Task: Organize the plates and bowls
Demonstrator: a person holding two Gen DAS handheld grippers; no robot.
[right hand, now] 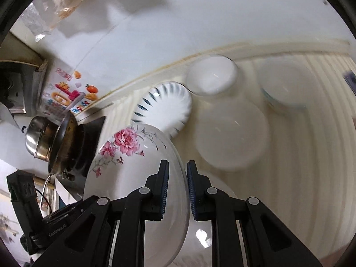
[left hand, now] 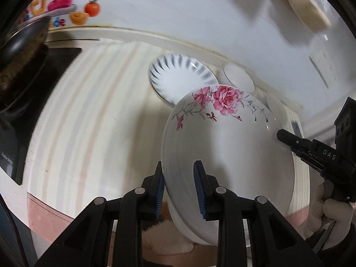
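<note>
Both clamped on rose-patterned bowl (left hand: 224, 146) rim: left gripper (left hand: 179, 191) lower centre, right gripper (right hand: 176, 189) likewise, fingers narrowly parted. Above, blue-striped dish (left hand: 178, 77) resting on bench (left hand: 89, 115).

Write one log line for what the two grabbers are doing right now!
left gripper: shut on white rose-painted ceramic plate | right gripper: shut on same plate's opposite rim | plate: lifted, tilted | blue-striped white dish: on counter

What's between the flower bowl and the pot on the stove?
Nothing: only bare striped counter lies between the flower bowl and the pot, seen in the left wrist view.
</note>
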